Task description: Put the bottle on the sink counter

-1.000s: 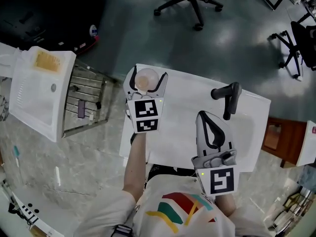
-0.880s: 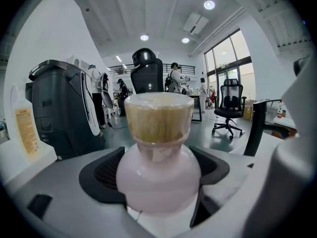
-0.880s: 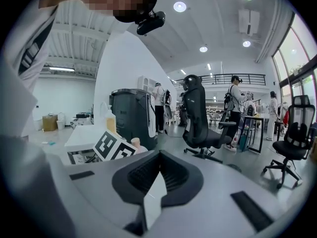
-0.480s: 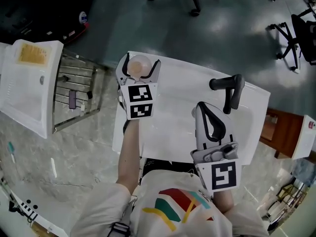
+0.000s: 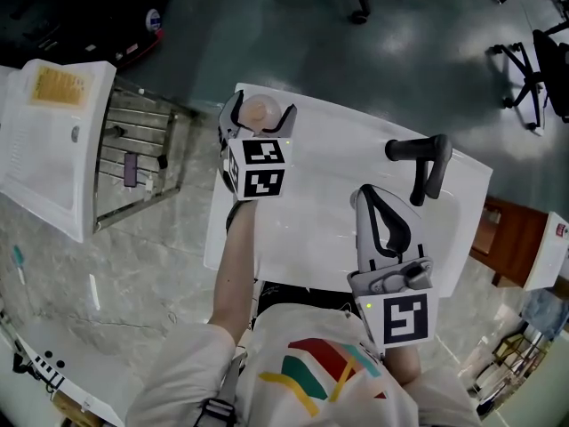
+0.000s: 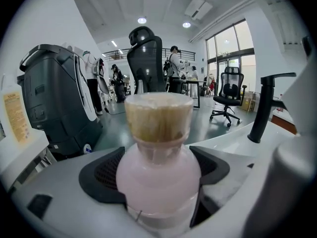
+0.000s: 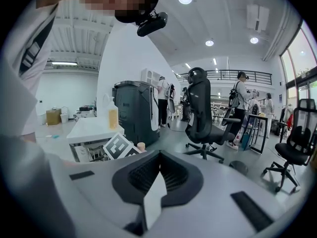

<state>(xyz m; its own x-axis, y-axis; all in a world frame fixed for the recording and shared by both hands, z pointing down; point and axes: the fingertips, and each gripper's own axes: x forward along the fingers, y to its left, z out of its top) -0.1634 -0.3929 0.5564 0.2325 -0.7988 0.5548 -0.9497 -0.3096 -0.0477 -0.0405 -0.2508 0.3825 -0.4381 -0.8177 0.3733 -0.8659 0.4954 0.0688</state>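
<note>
While the head view shows your left gripper [image 5: 260, 114] has carried the pale pink, tan-capped bottle [image 5: 257, 109] toward the white sink counter's [image 5: 320, 207] far left corner, the left gripper view shows jaws still clenched on it, with the black faucet [image 6: 267, 103] newly visible; in its own view your right gripper [image 7: 158, 178] stays closed and empty. Set-down looks close.

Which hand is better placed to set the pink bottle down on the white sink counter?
The left. The left gripper has its jaws clamped on the bottle, over the left end of the sink counter. The right gripper is shut on nothing, nearer the faucet.
</note>
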